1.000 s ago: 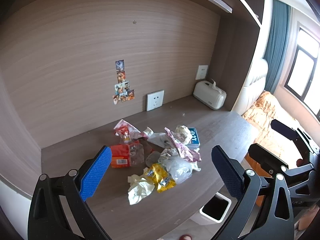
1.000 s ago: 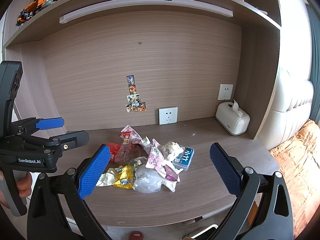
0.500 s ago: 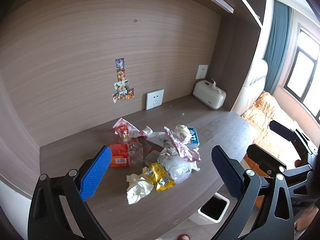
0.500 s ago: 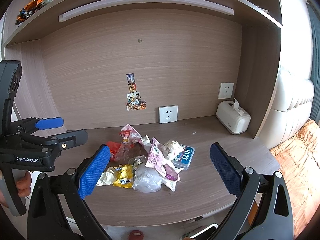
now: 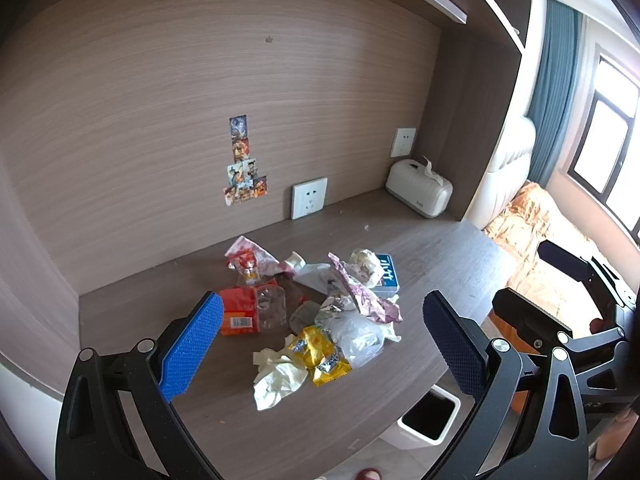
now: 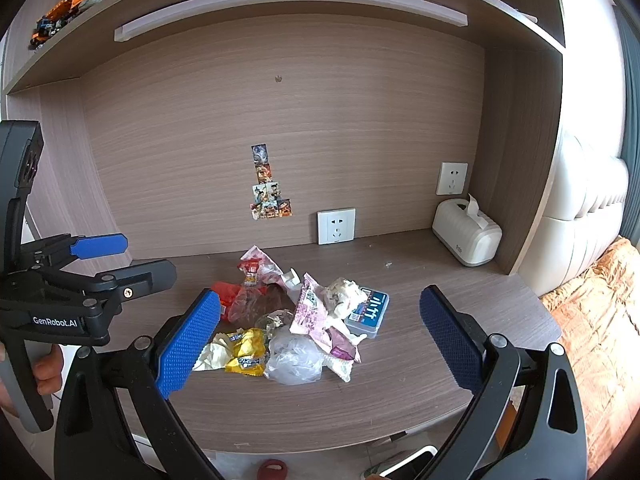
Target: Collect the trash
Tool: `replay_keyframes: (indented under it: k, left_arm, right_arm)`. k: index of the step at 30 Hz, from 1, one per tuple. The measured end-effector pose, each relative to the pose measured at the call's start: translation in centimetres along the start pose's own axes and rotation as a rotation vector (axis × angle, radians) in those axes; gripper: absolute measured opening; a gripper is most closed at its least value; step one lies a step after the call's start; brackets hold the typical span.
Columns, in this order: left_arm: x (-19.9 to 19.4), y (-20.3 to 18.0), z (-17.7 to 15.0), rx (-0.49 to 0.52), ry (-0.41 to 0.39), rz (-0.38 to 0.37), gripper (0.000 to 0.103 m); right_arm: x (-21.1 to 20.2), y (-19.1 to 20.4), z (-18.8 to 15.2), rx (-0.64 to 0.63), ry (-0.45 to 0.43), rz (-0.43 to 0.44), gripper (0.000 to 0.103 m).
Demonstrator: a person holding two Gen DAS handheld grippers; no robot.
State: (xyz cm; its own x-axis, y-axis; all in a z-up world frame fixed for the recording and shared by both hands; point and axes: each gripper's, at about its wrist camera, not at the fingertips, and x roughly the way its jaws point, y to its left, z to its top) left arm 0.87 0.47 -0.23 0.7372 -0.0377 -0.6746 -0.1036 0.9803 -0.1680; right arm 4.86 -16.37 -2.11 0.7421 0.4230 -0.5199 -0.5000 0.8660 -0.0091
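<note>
Here the left gripper [image 5: 320, 344] and the right gripper [image 6: 320, 332] both hang above the wooden desk [image 5: 440, 256] with jaws spread wide, holding nothing. The trash pile [image 5: 316, 308] lies in the middle of the desk: a yellow snack wrapper [image 5: 320, 354], a crumpled tissue [image 5: 276, 380], an orange packet [image 5: 238, 312] and a clear plastic bag [image 6: 294, 356]. A white bin [image 5: 430, 420] stands on the floor just beside the desk edge. A tissue box [image 6: 466, 236] sits in the far right corner.

A matt wood-grain bench [image 6: 440, 360] carries crumpled paper [image 5: 276, 380], a glossy yellow foil wrapper [image 5: 320, 354] and a thin clear plastic bag [image 6: 294, 356], near a smooth white plastic tissue box [image 6: 466, 236]; each gripper has rough blue pads [image 6: 188, 340].
</note>
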Motion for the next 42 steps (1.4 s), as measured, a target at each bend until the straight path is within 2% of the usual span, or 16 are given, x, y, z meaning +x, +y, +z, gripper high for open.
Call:
replay_keyframes:
  k: [3,9,19,23,30,33,36,38,42]
  left_arm:
    - [0.2,0.2,0.0,-0.004,0.005,0.001,0.098]
    - [0.9,0.6,-0.2,0.028,-0.035,0.035,0.098]
    - [3.9,2.7,-1.4,0.068,0.032,0.088,0.098]
    - [5.5,4.3,-1.5,0.067,0.07,0.096,0.098]
    - [9.3,7.3,-1.7,0.061,0.106,0.064,0.098]
    - [11.0,8.4,-2.0,0.062,0.128,0.019,0.098]
    - [13.5,9.9,-2.5,0.066,0.162,-0.065,0.098]
    - [14.9,11.0,-2.6,0.07,0.157,-0.101,0.098]
    - [17.9,13.3,-2.7,0.063,0.202,-0.113,0.098]
  right_arm:
    - [0.2,0.1,0.0,-0.004,0.006,-0.002,0.1]
    - [1.0,0.0,-0.2,0.002,0.023,0.006,0.1]
    - [4.0,0.8,-0.7,-0.01,0.07,-0.003,0.1]
    - [5.8,0.9,-0.8,0.012,0.103,0.018,0.1]
    - [9.6,1.9,-1.4,-0.001,0.155,0.006,0.1]
    - [11.1,2.1,-1.9,-0.01,0.174,-0.008,0.099]
    - [12.7,2.1,-2.4,-0.02,0.192,-0.026,0.096]
    - [13.7,2.1,-2.8,-0.026,0.208,-0.048,0.096]
    - [15.4,1.8,-3.6,-0.009,0.243,-0.078,0.089]
